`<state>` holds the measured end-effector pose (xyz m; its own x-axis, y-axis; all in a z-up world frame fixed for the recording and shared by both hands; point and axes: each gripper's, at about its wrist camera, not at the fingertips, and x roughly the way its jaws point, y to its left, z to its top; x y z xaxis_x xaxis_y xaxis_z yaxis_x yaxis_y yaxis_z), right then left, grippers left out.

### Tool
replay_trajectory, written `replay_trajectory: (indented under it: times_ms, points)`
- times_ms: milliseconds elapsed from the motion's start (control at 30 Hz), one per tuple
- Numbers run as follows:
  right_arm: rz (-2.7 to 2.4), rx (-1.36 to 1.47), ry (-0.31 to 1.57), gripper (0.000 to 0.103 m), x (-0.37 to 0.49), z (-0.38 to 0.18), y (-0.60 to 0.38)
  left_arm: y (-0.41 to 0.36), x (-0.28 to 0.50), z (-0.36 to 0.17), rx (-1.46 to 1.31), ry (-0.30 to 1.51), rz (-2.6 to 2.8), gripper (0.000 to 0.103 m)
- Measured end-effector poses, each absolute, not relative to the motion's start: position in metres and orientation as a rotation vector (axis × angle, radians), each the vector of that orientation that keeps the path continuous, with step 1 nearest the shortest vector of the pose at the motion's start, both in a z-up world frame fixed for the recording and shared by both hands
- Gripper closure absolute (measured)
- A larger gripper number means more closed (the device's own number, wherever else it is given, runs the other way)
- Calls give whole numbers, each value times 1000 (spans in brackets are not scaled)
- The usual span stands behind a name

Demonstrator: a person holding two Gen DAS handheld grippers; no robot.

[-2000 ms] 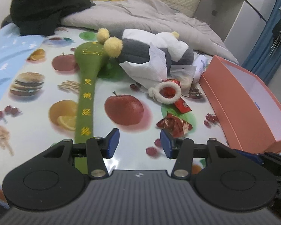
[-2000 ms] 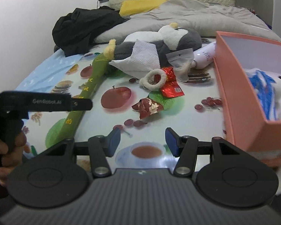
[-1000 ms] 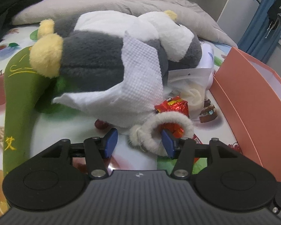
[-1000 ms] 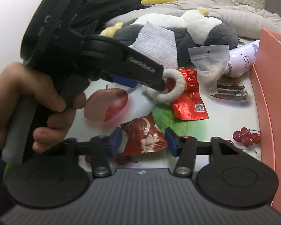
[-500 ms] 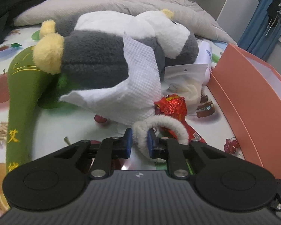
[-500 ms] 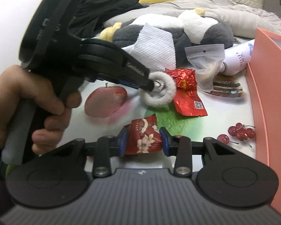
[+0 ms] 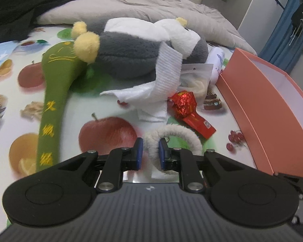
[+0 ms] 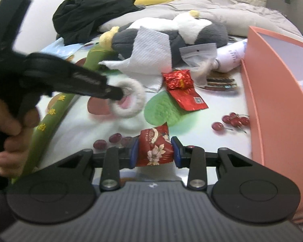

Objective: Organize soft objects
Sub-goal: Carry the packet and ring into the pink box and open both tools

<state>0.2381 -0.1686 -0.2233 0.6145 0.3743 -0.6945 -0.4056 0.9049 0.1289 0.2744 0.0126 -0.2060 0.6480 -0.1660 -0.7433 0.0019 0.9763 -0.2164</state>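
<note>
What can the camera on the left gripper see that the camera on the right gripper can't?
Only the left wrist view shows the blue curtain. Only the right wrist view shows the dark red flowered snack packet in the right gripper and the person's hand. Both show the fluffy white ring held by the left gripper, and the grey-and-white plush toy.

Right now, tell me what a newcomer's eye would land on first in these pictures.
The big grey-and-white plush toy lying across the middle of the fruit-print cloth, a white tissue draped over it. Next, both grippers are loaded: the left gripper is shut on a fluffy white ring, the right gripper on a red snack packet. The salmon-pink box stands open at the right.
</note>
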Motion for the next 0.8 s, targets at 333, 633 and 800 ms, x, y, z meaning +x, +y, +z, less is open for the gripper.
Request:
replay_trajectory:
  times_ms: [333,633,800]
  points:
    - [375,-5,805,66,219,-222,-185,13,225,-200,-205,849,-63,83]
    - [346,9,766,66,204,-203,-193,7,202,-179,-209,818,-63,83]
    - [351,20,718,66,199,-179,-196,-1,197,-157,-201,798,-81,83]
